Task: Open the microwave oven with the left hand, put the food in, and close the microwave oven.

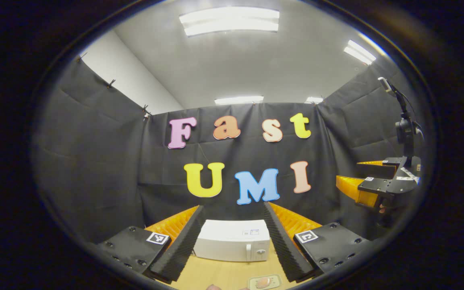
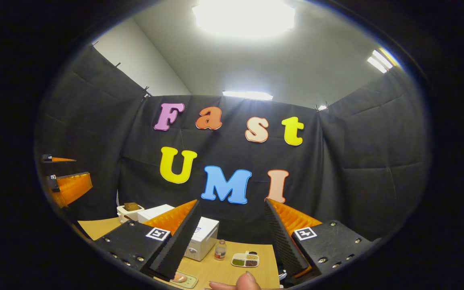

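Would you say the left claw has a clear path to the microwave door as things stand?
Probably yes. The left claw is open and aimed straight at the microwave, whose door is closed, with bare table between them; the food tray lies lower, off that line.
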Action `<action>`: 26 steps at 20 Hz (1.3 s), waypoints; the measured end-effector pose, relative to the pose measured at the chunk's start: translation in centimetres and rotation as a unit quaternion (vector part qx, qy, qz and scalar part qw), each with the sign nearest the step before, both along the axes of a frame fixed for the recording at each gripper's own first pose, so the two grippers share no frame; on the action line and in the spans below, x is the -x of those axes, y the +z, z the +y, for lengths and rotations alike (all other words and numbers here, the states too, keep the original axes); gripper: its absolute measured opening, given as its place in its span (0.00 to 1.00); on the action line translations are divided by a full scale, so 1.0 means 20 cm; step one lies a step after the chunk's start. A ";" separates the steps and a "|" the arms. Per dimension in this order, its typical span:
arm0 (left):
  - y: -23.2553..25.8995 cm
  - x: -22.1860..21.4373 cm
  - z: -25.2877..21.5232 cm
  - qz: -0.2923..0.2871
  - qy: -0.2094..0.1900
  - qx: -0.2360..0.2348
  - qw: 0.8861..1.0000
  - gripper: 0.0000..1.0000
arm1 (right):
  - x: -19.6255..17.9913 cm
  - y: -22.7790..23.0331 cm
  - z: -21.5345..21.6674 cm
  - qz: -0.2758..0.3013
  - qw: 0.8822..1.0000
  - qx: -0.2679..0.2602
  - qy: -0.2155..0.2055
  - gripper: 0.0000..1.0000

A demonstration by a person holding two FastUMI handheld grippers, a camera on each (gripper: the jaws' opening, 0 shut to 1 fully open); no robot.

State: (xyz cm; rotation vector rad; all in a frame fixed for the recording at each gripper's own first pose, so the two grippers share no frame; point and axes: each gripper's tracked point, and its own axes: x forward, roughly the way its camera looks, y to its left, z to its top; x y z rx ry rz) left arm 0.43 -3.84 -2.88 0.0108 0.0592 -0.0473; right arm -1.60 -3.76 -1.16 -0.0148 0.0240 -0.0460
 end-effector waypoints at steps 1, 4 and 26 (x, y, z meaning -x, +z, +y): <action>-0.02 -0.01 -0.02 0.004 -0.003 -0.002 1.000 0.98 | 0.00 -0.01 -0.02 0.002 1.000 0.000 -0.001 0.96; -0.15 -0.08 -0.08 0.018 -0.009 -0.005 1.000 0.98 | -0.01 -0.06 -0.08 0.013 1.000 -0.002 0.000 0.96; -1.44 -0.85 -0.26 0.084 -0.088 -0.036 0.992 0.98 | -0.31 -0.39 -0.23 0.112 0.985 0.001 -0.130 0.96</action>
